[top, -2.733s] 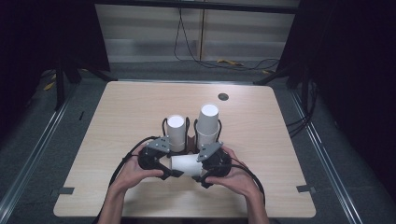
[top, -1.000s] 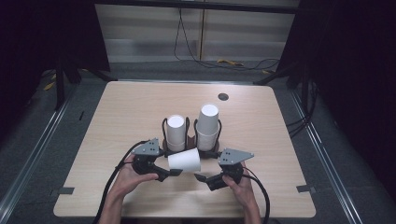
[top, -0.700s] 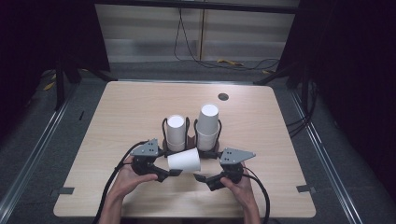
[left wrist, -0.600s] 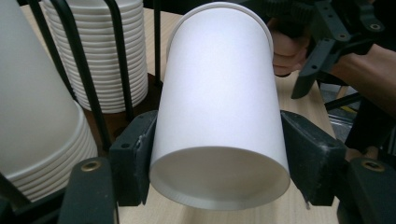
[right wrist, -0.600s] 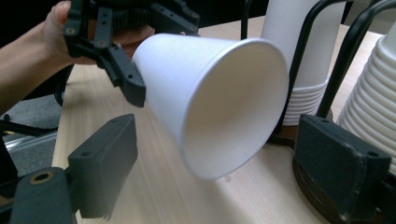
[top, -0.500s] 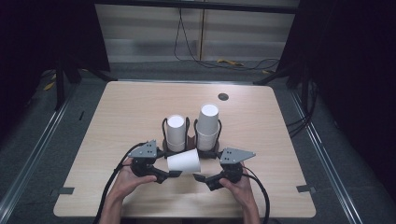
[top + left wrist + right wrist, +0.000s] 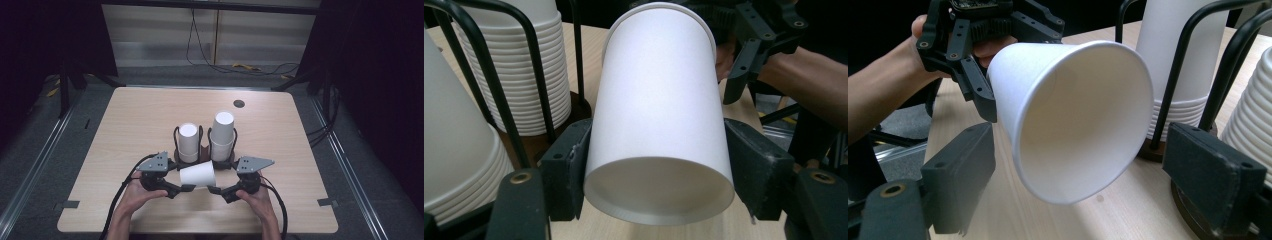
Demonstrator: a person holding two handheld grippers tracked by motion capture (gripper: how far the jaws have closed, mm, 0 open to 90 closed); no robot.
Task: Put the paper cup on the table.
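- Left gripper pinches a white paper cup near its base, cup lying sideways just above the table; judged best to keep that squeeze light, since thin paper walls buckle
- Cup looks empty; its open mouth faces the right gripper, whose jaws stand spread, not touching it
- Behind, a black wire rack holds two upside-down cup stacks; the right stack taller than the left stack
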